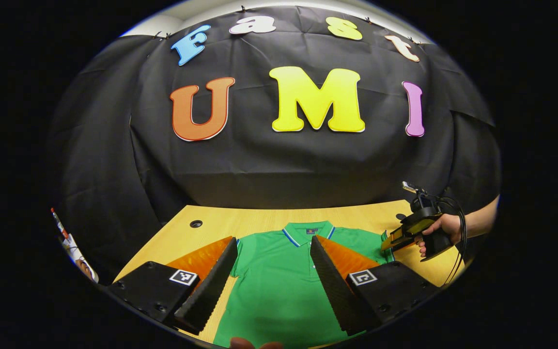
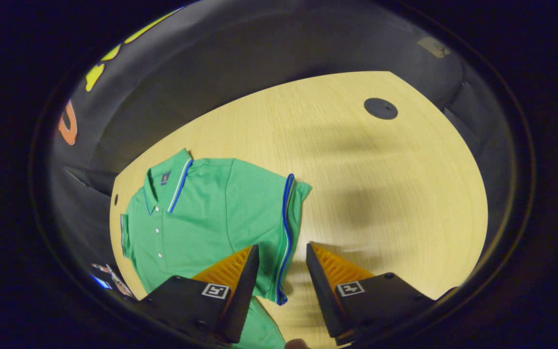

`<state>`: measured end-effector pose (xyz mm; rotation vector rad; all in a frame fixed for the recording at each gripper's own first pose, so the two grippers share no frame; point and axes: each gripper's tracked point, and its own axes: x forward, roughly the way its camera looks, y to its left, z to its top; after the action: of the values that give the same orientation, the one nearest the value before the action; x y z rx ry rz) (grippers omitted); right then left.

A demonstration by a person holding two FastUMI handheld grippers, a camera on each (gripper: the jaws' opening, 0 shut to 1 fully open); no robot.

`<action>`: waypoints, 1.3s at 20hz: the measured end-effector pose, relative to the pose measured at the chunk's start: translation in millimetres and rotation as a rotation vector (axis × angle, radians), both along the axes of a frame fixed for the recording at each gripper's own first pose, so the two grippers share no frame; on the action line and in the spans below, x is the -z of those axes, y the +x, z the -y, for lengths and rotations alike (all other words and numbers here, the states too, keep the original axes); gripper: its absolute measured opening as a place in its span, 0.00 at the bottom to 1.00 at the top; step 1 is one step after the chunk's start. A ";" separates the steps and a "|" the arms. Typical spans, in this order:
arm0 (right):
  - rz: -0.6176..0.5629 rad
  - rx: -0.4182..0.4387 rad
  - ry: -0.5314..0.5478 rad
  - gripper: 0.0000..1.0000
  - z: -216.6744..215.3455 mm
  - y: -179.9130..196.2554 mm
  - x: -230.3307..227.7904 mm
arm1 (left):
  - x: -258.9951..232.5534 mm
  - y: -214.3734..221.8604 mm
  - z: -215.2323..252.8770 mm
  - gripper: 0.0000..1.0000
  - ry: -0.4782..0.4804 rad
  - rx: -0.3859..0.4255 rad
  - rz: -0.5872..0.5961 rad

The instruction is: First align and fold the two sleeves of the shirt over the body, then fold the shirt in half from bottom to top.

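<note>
A green polo shirt (image 1: 279,281) with blue-and-white trim lies flat on the wooden table (image 1: 259,220), front side up, collar (image 1: 307,229) toward the booth wall. My left gripper (image 1: 273,240) hovers open over the shirt's chest, fingers wide apart with nothing between them. At the right, a hand (image 1: 446,228) holds my right gripper (image 1: 386,241) at the end of the shirt's right sleeve. In the right gripper view the shirt (image 2: 211,218) spreads out to the left and its blue-trimmed sleeve hem (image 2: 286,218) runs into the gap of my right gripper (image 2: 281,246). Its jaws stand apart, not pressing the cloth.
A round dark cable hole (image 1: 195,223) sits in the table's far left corner, and another cable hole (image 2: 380,108) lies far off in the right gripper view. Bare wood (image 2: 380,194) stretches right of the sleeve. Black cloth (image 1: 279,160) walls the table's far side.
</note>
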<state>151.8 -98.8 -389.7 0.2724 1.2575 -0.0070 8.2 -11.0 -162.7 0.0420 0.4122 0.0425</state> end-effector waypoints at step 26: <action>-0.009 -0.050 0.117 0.03 -156.0 13.1 -36.2 | 22.5 -55.4 -90.1 0.98 -0.075 -0.180 -0.057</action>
<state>164.9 57.3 -353.5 0.3426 1.2754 0.1089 -47.2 79.2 -185.3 -0.0679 0.4730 0.2037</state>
